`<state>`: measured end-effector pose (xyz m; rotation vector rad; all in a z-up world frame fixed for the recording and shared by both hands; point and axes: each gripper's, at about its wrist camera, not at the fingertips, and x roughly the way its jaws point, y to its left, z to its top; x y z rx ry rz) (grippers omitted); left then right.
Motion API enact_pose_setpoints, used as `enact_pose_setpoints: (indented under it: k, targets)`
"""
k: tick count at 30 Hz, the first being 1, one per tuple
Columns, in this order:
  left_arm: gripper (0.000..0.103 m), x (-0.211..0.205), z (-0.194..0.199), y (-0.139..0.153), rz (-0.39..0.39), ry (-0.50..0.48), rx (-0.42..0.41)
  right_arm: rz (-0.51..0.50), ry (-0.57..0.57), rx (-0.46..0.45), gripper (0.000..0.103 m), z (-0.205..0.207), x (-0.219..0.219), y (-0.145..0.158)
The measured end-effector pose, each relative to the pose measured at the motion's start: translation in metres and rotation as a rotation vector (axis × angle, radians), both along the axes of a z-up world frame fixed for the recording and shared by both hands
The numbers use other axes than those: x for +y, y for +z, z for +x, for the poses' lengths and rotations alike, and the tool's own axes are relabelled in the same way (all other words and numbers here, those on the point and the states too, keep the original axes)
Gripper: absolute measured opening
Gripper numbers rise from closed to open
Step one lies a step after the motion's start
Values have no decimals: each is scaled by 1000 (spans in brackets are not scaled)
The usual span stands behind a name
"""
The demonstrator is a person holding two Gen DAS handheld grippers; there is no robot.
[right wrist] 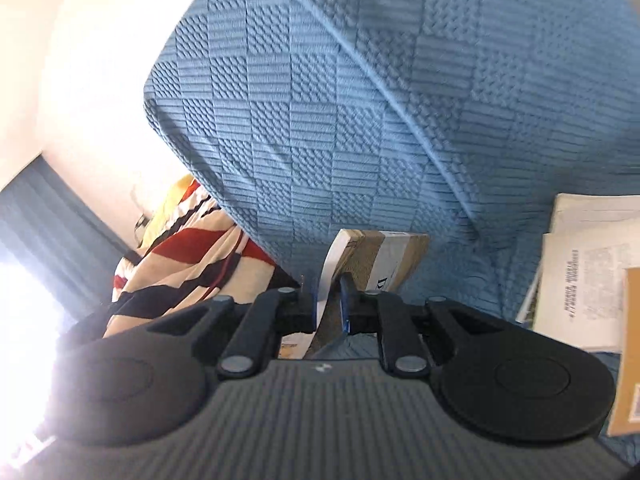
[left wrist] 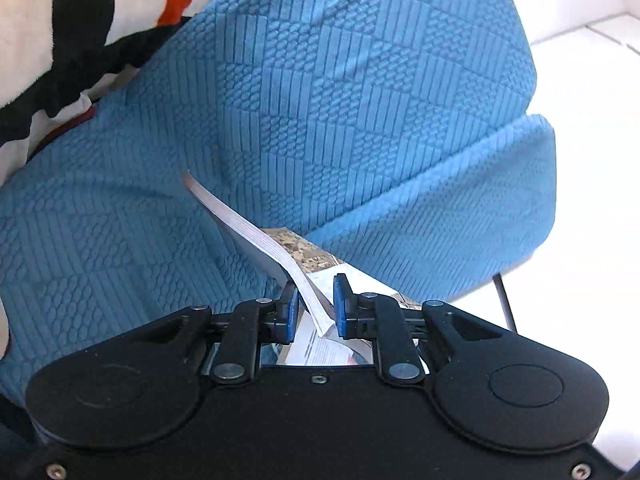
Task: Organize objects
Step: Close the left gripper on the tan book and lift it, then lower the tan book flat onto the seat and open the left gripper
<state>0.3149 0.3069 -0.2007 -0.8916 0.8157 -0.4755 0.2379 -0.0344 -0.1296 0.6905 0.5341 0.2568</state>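
In the left wrist view my left gripper [left wrist: 316, 304] is shut on a thin paperback book [left wrist: 280, 256] with a brown patterned cover; it bends upward and hangs above the blue textured sofa seat [left wrist: 320, 100]. In the right wrist view my right gripper [right wrist: 329, 304] is shut on a book [right wrist: 384, 256] with a tan and white cover, held edge-on in front of the blue sofa cushion [right wrist: 360, 120]. The book's lower part is hidden behind the gripper body.
A striped red, black and cream blanket [right wrist: 180, 264] lies on the sofa, and also shows in the left wrist view [left wrist: 80, 20]. A stack of white papers and booklets [right wrist: 584, 280] and a brown envelope [right wrist: 628, 344] lie on the sofa at right. White floor [left wrist: 592, 160] lies beyond the sofa edge.
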Motion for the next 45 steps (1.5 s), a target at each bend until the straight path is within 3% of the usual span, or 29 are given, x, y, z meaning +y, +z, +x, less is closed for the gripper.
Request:
enact_pose_setpoints:
  k: [9,12,16,24,26,27,28,30,35,38,40,45]
  targets:
    - [17,-8,-9,-21,94,-23,83,-23,-48,73,16,-42,8,-40]
    - [17,-10,-16,-26,133,-23,104,12,-35,135,16,-53,10,-55]
    - [15,-19,-27,-34,258,-22,152,22,-19,194,16,-65,12,-75]
    - [17,-33,-27,-68,417,-32,264,18,11,358,15,-75,25,-118]
    - [17,-36,-26,-81,450,-31,313,17,25,408,11,-73,27,-128]
    - [14,-37,-25,-88,438,-46,335,9,32,440,5,-71,28,-134]
    - [19,-39,-24,-93,434,-65,355,6,27,457,5,-71,28,-138]
    - [14,-45,-26,-96,500,-58,354,10,27,474,5,-72,30,-143]
    - [16,-49,-28,-97,527,-60,350,-7,34,493,5,-72,35,-146]
    - [33,-51,-32,-94,549,-52,334,-24,20,504,5,-73,32,-144]
    - [68,-53,-32,-90,568,-51,325,-29,14,506,5,-74,28,-141]
    - [76,-68,-42,-63,628,-82,237,-81,-1,462,5,-77,21,-113]
